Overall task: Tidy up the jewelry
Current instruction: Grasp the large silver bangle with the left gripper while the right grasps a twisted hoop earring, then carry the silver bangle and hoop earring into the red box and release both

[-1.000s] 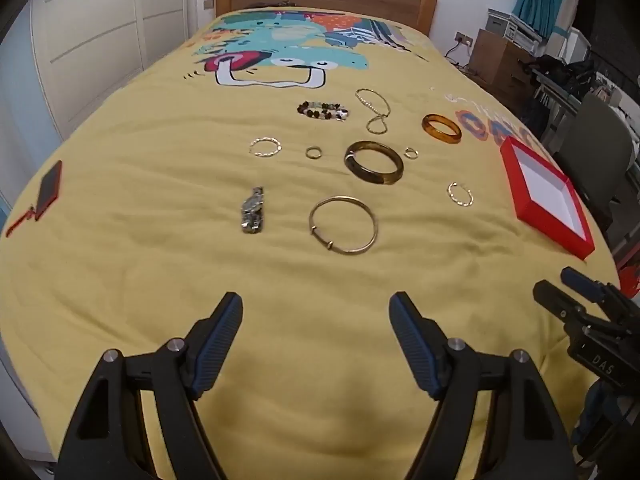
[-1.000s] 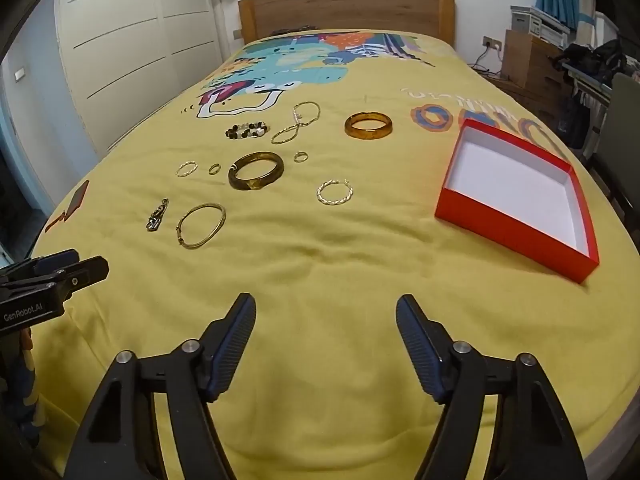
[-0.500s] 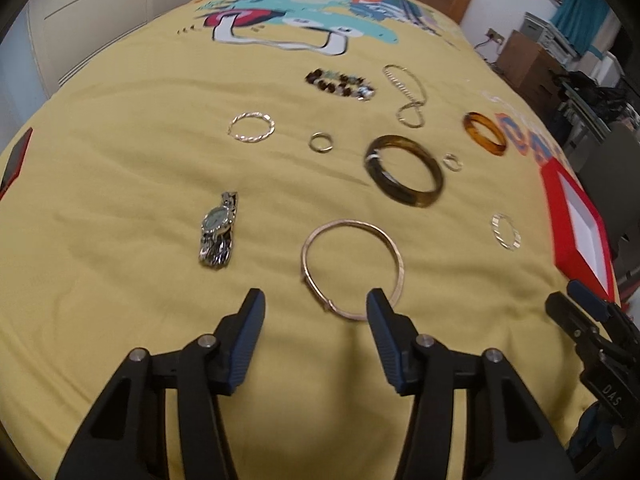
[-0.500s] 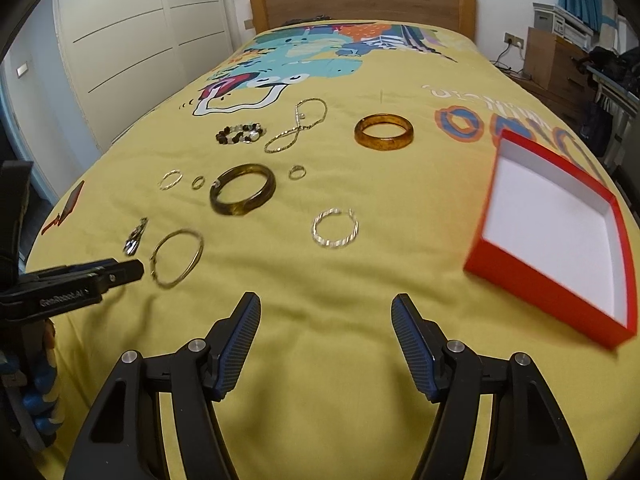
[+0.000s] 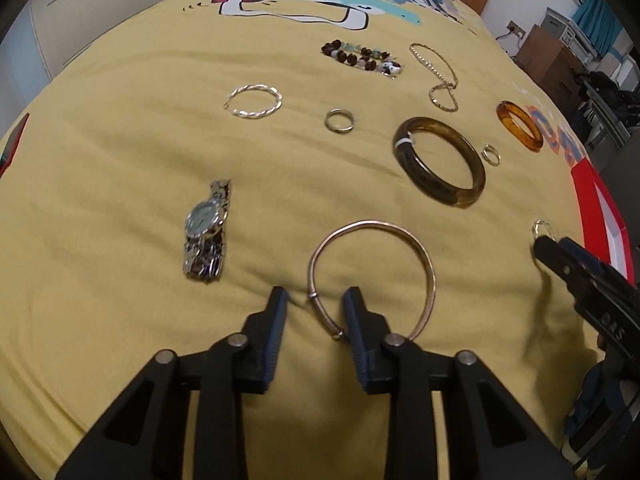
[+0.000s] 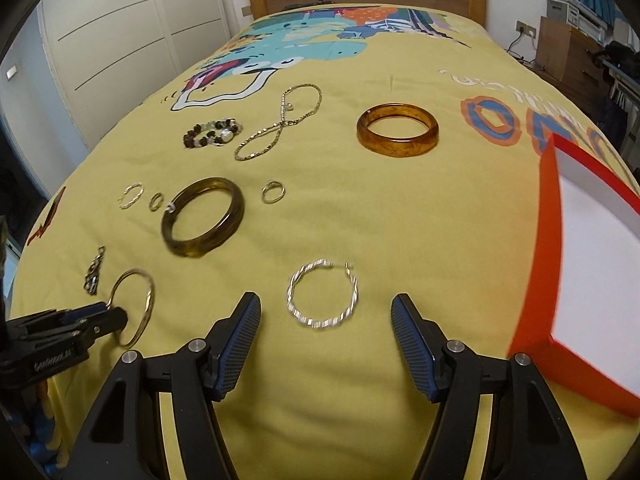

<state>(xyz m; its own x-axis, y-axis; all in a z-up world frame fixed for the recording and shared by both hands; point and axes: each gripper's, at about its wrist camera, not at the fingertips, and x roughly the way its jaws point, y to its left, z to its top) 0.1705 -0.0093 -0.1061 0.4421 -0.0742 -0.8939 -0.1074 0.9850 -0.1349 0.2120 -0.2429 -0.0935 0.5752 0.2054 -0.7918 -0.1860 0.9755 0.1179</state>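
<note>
Blue-padded fingers of the left gripper (image 5: 314,304) sit low on the yellow bedspread (image 5: 120,152), narrowed but not closed, straddling the near edge of a thin metal bangle (image 5: 372,276) by its clasp; whether the pads touch it is unclear. Just left of the bangle lies a silver watch (image 5: 206,232). Beyond it rest a dark brown bangle (image 5: 438,160), a small ring (image 5: 339,121), a twisted silver hoop (image 5: 253,101), a beaded bracelet (image 5: 360,56) and a gold chain (image 5: 438,76). An amber bangle (image 5: 519,126) lies farther right. The right gripper (image 6: 326,310) is spread wide, hovering low with a second twisted hoop (image 6: 322,294) lying between its fingers, apart from both pads. A red box (image 6: 548,240) with a white inside sits open on the bed to the right of that hoop. All the jewelry lies on the bedspread, outside the box.
</note>
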